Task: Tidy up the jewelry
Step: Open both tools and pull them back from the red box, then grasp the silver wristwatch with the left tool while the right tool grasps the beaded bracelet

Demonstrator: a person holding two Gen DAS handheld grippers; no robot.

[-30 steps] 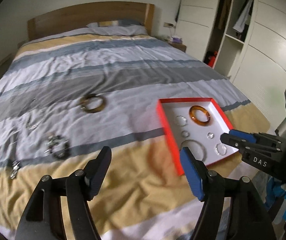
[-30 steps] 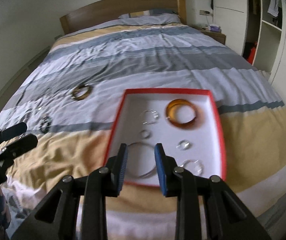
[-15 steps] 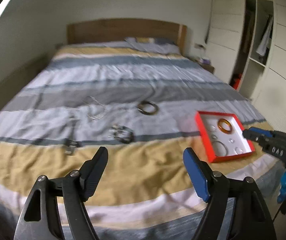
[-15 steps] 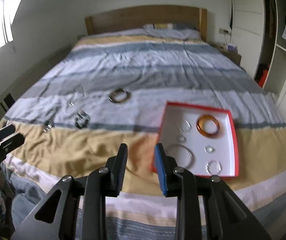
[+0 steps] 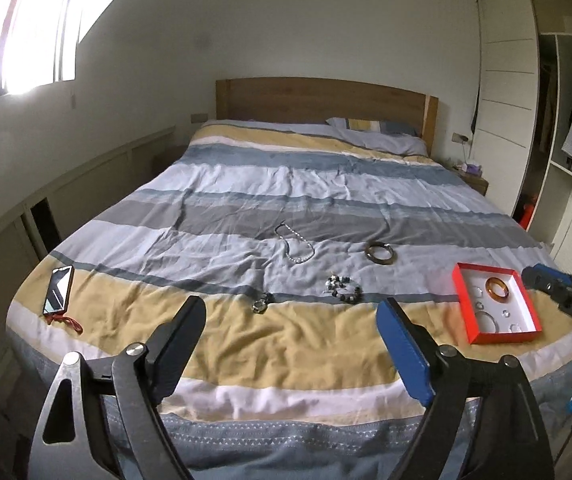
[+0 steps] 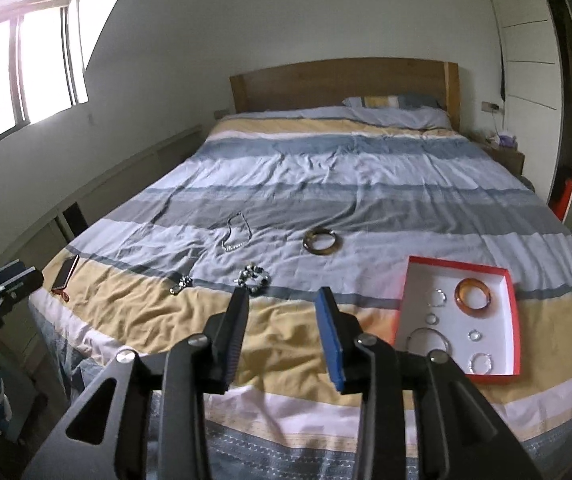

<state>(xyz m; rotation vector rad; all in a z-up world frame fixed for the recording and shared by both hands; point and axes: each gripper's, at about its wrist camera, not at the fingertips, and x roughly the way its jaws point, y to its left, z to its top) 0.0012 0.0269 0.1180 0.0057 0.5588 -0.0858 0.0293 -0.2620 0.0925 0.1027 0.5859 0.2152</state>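
A red box with a white inside (image 5: pixel 458 292) (image 6: pixel 514 320) lies near the bed's foot at the right, holding an orange bangle (image 5: pixel 496 287) (image 6: pixel 473 290) and several clear rings. On the striped cover lie a brown bangle (image 5: pixel 381 254) (image 6: pixel 322 241), a silver chain (image 5: pixel 295 245) (image 6: pixel 236 235), a dark beaded bracelet (image 5: pixel 344 288) (image 6: pixel 253 275) and a small dark piece (image 5: pixel 261 303) (image 6: pixel 180 283). My left gripper (image 5: pixel 290 322) is open and empty, held off the bed's foot. My right gripper (image 6: pixel 280 310) is open and empty, well short of the jewelry.
A phone with a red strap (image 5: pixel 58 289) (image 6: pixel 66 269) lies at the bed's left corner. A window (image 5: pixel 25 24) is on the left wall, a wardrobe (image 5: pixel 558 140) on the right. A nightstand (image 6: pixel 504 152) stands by the headboard (image 6: pixel 342 80).
Both grippers have pulled far back from the bed, away from the red box. The whole bed now shows. The right gripper's jaws have opened wider.
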